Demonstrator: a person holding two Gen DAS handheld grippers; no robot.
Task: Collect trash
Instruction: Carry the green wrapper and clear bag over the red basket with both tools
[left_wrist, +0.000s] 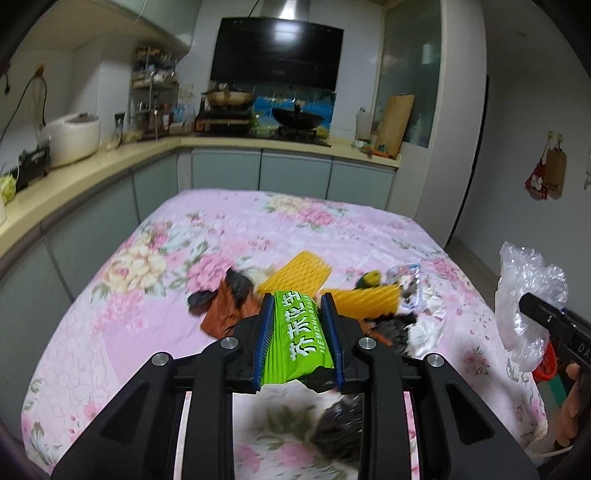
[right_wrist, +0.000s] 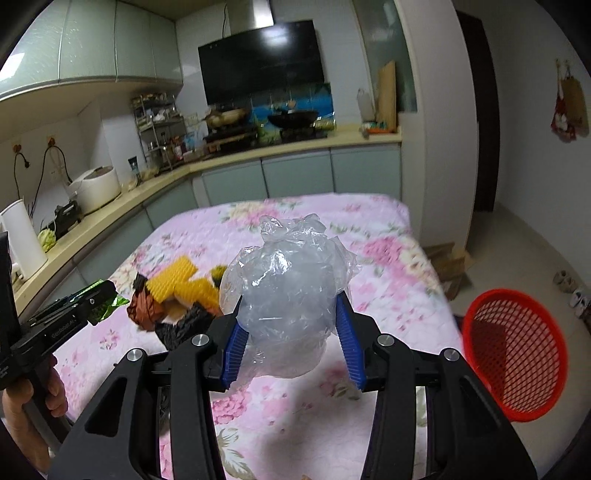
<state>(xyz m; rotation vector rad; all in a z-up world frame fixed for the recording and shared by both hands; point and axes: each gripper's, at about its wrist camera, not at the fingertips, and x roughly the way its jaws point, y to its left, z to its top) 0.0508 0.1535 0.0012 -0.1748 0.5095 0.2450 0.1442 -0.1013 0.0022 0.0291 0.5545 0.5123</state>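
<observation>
My left gripper (left_wrist: 297, 301) is shut on a green snack wrapper (left_wrist: 299, 336) and holds it above the floral tablecloth (left_wrist: 147, 258). My right gripper (right_wrist: 290, 299) is shut on a crumpled clear plastic bag (right_wrist: 288, 291), held above the table; the bag also shows at the right of the left wrist view (left_wrist: 524, 295). A trash pile lies on the table: yellow foam nets (left_wrist: 295, 271), a brown-black wrapper (left_wrist: 229, 299), a foil packet (left_wrist: 406, 280). The pile shows left of the bag in the right wrist view (right_wrist: 177, 295). A red mesh basket (right_wrist: 513, 354) stands off the table's right edge.
A kitchen counter (left_wrist: 92, 166) with a rice cooker (left_wrist: 74, 136), stove and wok (left_wrist: 295, 118) runs along the left and back. A white kettle (right_wrist: 22, 236) stands on it. Cardboard and shoes lie on the floor at right (right_wrist: 450, 266).
</observation>
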